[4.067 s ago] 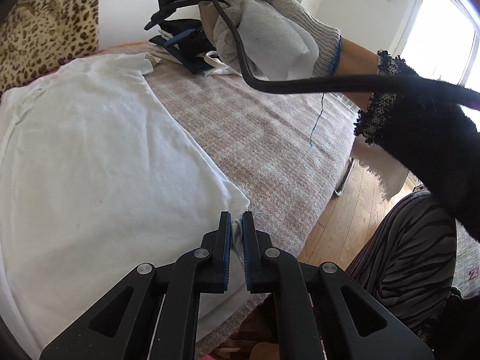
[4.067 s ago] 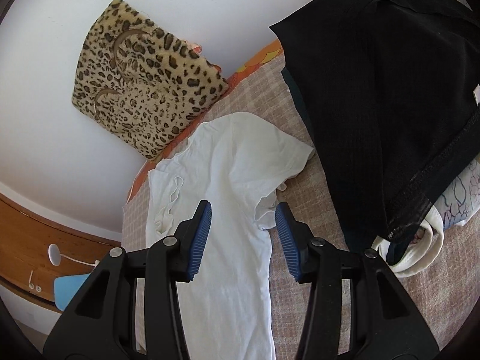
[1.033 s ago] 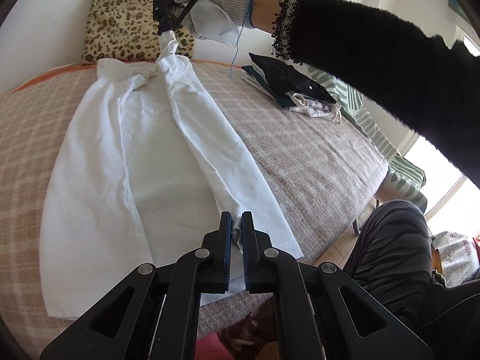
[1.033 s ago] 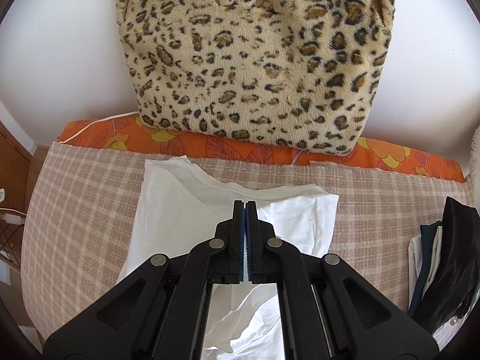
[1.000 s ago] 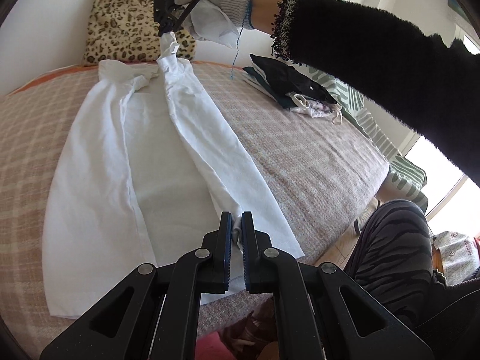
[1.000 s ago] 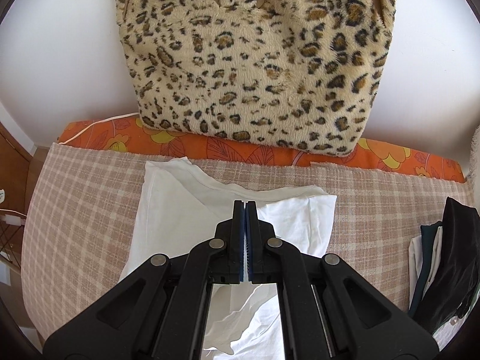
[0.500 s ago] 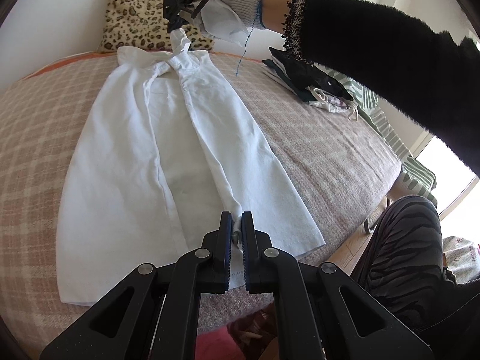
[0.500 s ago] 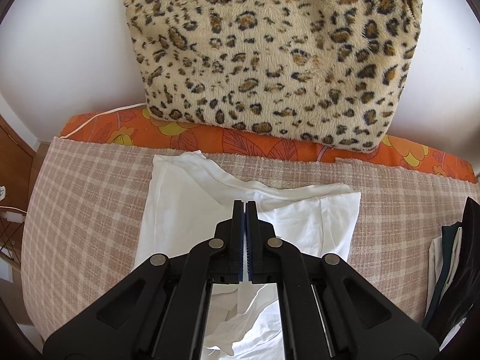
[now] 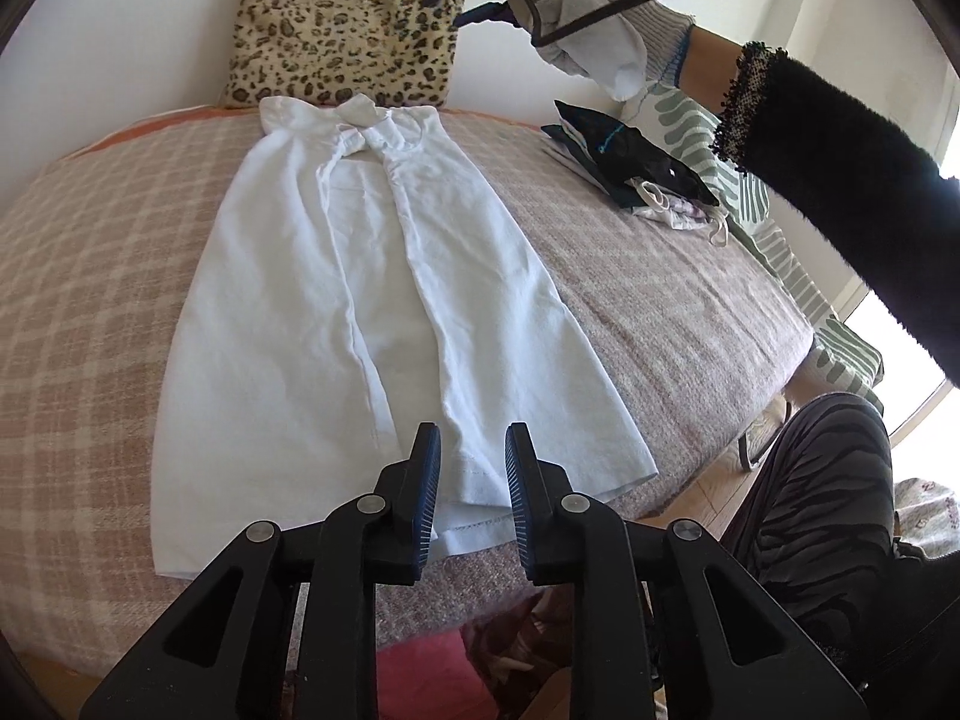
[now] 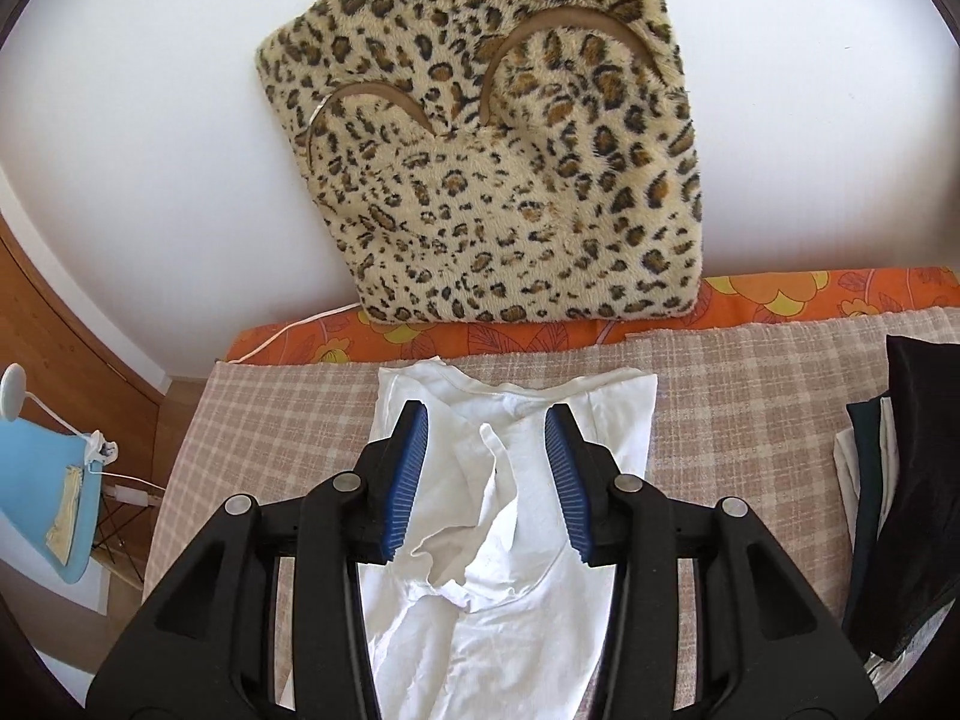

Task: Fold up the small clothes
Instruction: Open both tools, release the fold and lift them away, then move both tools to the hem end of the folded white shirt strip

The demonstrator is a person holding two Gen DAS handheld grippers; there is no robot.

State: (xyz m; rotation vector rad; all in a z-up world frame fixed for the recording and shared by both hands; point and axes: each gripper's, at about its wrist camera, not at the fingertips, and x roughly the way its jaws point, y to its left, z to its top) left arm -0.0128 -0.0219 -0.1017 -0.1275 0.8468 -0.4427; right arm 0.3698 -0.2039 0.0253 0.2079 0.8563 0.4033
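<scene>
White shirt [image 9: 372, 300] lying flat on the checked bed cover [image 9: 660, 312], both long sides folded inward, collar at the far end below the leopard cushion [image 9: 342, 36], hem at the near edge of the bed. Bare cover lies open on both sides of the shirt; a pile of dark clothes [image 9: 636, 162] sits well apart at the far right. Left gripper [image 9: 471, 480] over the hem, jaws narrow and opening, the pads clear of the cloth. Right gripper [image 10: 486, 468] above the collar, jaws opening, nothing pinched. The left view alone shows the gloved right hand [image 9: 588, 12] and black sleeve [image 9: 840, 180]; the right view alone shows a blue lamp [image 10: 42, 480] far left.
</scene>
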